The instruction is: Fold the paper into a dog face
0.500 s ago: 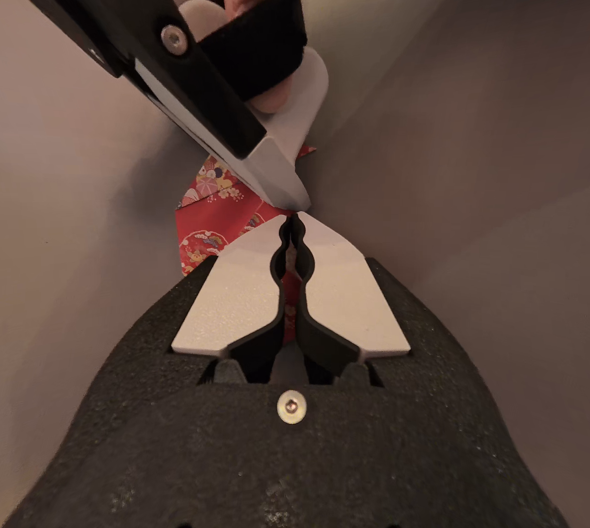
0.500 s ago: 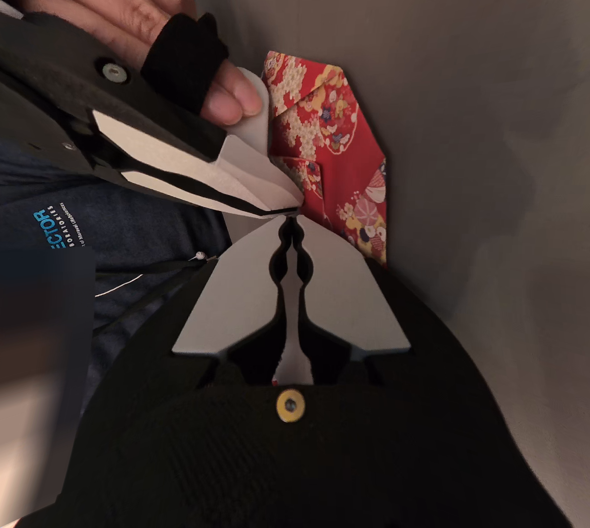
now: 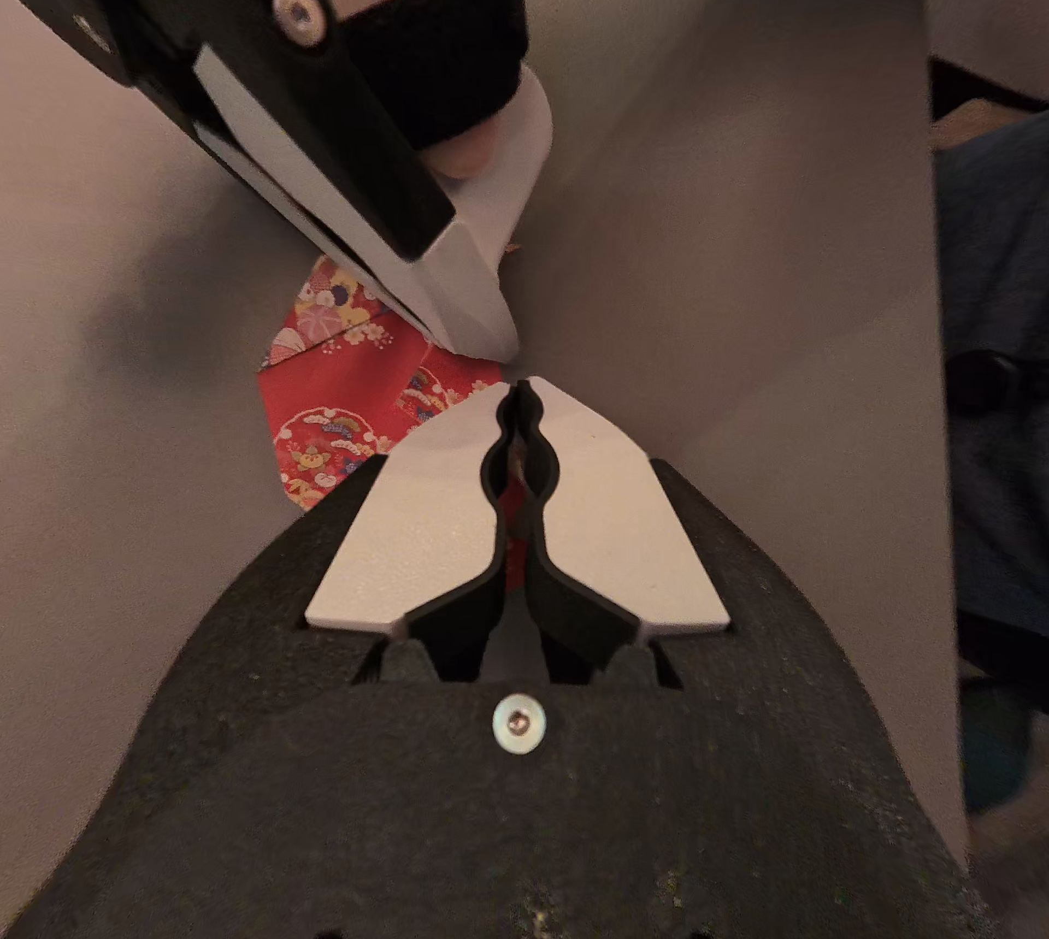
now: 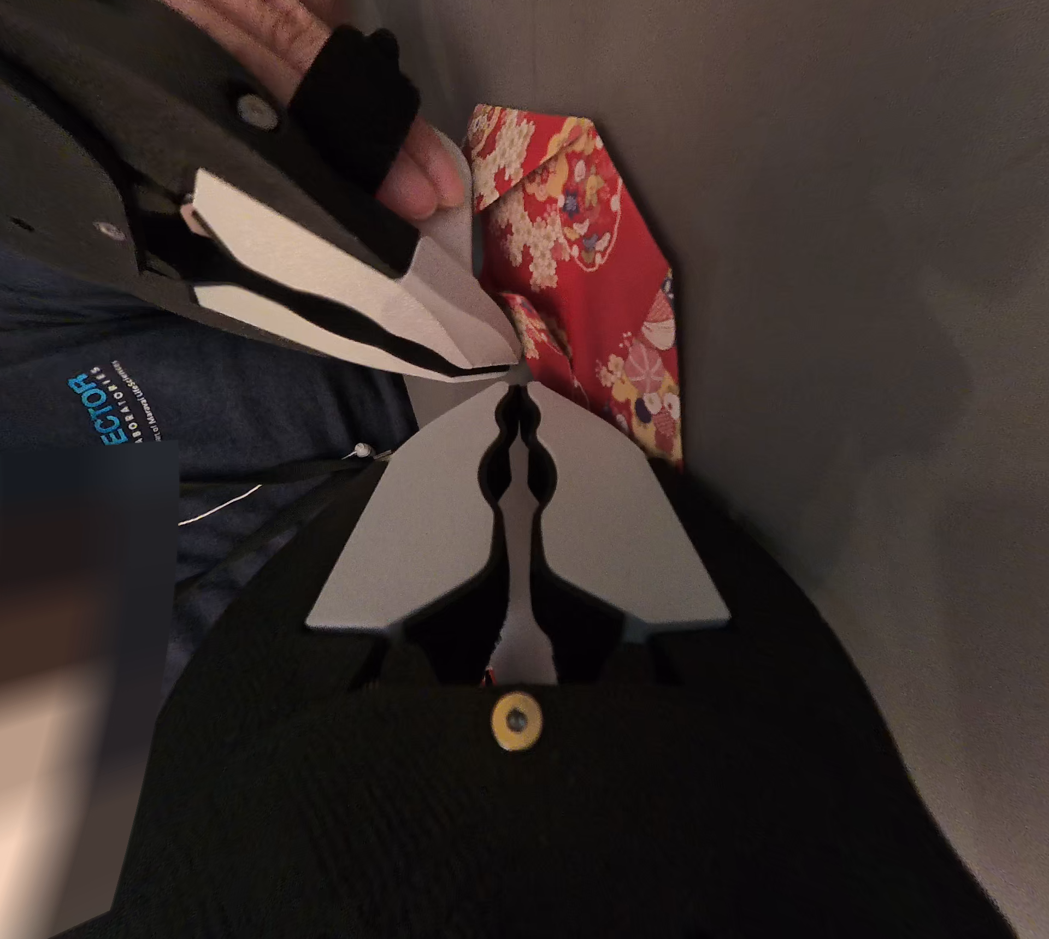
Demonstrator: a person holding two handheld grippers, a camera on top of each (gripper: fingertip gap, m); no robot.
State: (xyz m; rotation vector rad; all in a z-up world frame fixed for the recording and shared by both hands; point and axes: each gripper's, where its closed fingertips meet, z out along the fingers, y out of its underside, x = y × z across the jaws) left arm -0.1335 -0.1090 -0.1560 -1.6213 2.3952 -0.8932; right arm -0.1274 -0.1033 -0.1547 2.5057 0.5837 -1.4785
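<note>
Left wrist view, surface: plain grey tabletop (image 3: 709, 242).
Paper: red floral-patterned folded origami paper (image 3: 363, 389) lying flat on the tabletop, left of both fingertip pairs.
Left gripper (image 3: 517, 387): white fingers closed together, red paper visible in the slot behind the tips; a grip cannot be confirmed.
Right gripper (image 3: 499, 344): tips closed, touching the paper's corner, just above the left gripper's tips.
</note>
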